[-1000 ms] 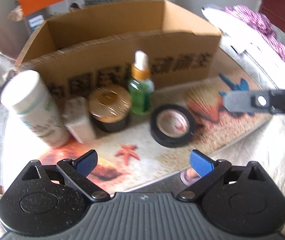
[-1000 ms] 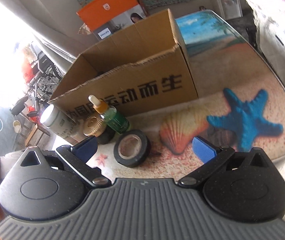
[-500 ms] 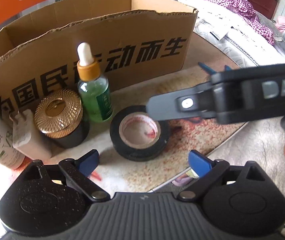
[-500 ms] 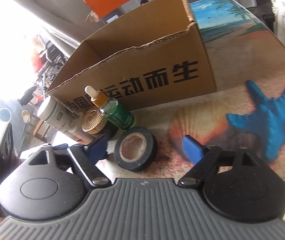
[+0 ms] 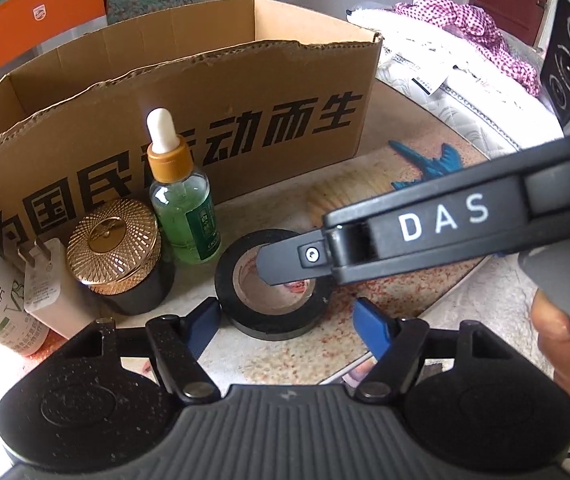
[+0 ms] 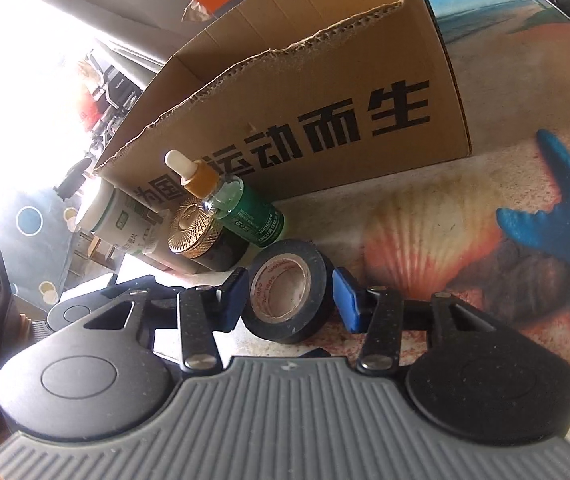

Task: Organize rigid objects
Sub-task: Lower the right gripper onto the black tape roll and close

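We judge the tape (image 6: 287,290) light and stiff (slick rim); right gripper (image 6: 286,300) is closing astride it, pads not yet pressing.

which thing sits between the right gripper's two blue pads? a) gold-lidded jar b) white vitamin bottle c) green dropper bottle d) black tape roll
d: in the right wrist view the black tape roll lies flat on the table between the closing blue pads of the right gripper, while the bottles and jar stand further back by the cardboard box.
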`<state>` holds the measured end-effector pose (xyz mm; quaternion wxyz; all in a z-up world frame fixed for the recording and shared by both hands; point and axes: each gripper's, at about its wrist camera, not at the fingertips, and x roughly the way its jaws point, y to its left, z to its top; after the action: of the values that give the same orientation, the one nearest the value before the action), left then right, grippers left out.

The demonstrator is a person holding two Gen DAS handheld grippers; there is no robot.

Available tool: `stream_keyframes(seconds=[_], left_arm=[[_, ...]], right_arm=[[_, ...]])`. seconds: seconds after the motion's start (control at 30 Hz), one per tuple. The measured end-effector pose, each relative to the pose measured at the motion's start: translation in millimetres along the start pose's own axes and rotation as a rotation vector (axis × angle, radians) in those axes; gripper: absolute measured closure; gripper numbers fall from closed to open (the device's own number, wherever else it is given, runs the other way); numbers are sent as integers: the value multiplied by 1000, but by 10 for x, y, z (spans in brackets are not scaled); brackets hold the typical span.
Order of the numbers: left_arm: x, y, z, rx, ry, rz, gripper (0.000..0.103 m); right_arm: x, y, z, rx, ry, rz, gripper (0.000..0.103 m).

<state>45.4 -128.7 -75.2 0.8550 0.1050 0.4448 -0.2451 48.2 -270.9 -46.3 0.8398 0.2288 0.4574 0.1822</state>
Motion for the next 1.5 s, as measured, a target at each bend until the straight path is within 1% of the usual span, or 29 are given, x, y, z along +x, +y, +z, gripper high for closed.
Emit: stream_keyframes(seconds=[0.1,0.2,0.33,0.43,0.53,0.63,0.7,0.77,0.8,0.87,0.93,1.03,1.13,1.23,1.5], left_arm=[[-113,133,-65,-35,2,-31,30],[-164,182,-127,-52,5,-41,30],[-230,177,-217,-44,3,-40,30],[-265,147,-269,-17,-7,-24,30],[-275,100,-263,16,-24,3,30],[-240,79,-230,25,-20,13,30],[-203,69,-209,31,-16,21,30],[-171,53,-190,37,-14,29,30],[-158,50,-187,39,-12,32,30],[-136,43,-186,44,-9,38,30],[-129,41,-184,45,-10,42,30],[-122,47,-179,40,-12,42,31],[-123,56,-177,32,-21,54,36],[-126,74,-168,15,-20,49,36],[-227,64,-156,12,-49,28,36]], right_arm=[[-2,27,-25,-2,9,3,56],[-7,63,-62,-11,25,10,56],[-6,132,-118,-35,41,19,55],[2,150,-134,-53,47,24,55],[-4,182,-133,-92,35,-13,56],[-5,227,-127,-143,29,-53,58],[-5,244,-123,-165,31,-64,60],[19,278,-122,-195,37,-81,66],[31,294,-124,-210,41,-89,67],[51,311,-127,-233,50,-95,73],[81,313,-128,-247,63,-98,77],[97,334,-120,-280,65,-112,79],[128,365,-123,-306,62,-128,83],[121,355,-119,-290,58,-135,86],[17,404,-143,-280,23,-155,87]])
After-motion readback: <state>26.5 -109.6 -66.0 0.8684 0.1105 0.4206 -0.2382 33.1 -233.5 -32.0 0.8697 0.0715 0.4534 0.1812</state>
